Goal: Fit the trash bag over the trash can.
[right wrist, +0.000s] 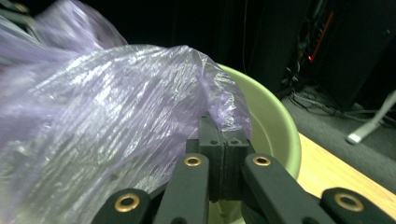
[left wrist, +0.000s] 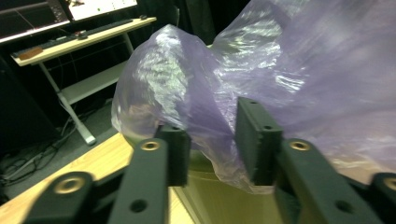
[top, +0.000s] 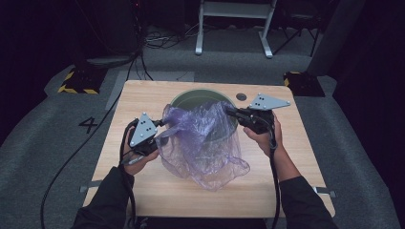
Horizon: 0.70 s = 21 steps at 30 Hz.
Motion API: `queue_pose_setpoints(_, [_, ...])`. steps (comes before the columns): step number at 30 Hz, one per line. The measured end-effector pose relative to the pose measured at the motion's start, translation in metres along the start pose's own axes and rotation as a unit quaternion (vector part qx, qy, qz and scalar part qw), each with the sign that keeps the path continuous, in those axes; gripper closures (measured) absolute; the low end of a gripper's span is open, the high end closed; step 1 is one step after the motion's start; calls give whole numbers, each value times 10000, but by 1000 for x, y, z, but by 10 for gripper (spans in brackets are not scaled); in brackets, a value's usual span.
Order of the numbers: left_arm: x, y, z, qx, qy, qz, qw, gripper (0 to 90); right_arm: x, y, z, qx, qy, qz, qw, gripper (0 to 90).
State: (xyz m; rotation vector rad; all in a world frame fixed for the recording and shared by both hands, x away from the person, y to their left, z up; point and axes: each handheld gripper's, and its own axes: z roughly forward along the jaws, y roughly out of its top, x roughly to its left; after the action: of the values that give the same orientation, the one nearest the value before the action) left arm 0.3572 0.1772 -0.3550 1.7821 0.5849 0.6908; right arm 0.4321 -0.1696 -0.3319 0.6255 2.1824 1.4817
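Purple plastic bag (top: 203, 143) draped over green bucket (top: 203, 98) near far edge of tabletop (top: 143, 93), bulk spilling over near rim toward centre. Step judged: bag mouth to be stretched over bucket rim.

Right claw (right wrist: 223, 140) pressed together, bag edge pinched at right rim. Left claw (left wrist: 212, 140) spread, film between jaws but not clamped.

Left-side edge to be regripped on single layer, not bunched folds. Film to be pulled outward and down evenly; thin plastic judged liable to tear or slip.
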Motion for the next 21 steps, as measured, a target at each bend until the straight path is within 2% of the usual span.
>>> queue_pose_setpoints(2, [2,-1,-1,17,-17,-68,10000,506,-5,-2,8,220,-141,48,9996,900])
queue_pose_setpoints(3, [3,-2,-3,11,-47,-117,9999,506,-5,-2,8,220,-141,48,9996,900])
queue_pose_setpoints(5, [4,-4,-5,-34,-97,-228,9997,414,-9,-4,13,389,-233,79,9989,900])
queue_pose_setpoints(8, [5,-9,-10,-48,-210,-305,9993,336,-13,-5,17,476,-308,81,9984,900])
queue_pose_setpoints(11, [2,-14,-16,-20,-164,-209,9996,268,-16,-6,19,510,-325,112,9981,900])
queue_pose_setpoints(14, [0,-18,-25,50,-114,-96,9999,238,-17,-6,20,536,-337,87,9980,900])
queue_pose_setpoints(16, [-2,-22,-31,63,-234,13,9997,220,-16,-5,22,567,-402,23,9976,900])
queue_pose_setpoints(20, [-10,-30,-40,347,-337,314,9983,193,-15,-4,23,609,-426,-42,9972,900])
queue_pose_setpoints(21, [-13,-35,-41,479,-441,367,9972,183,-15,-4,24,626,-447,-83,9970,900])
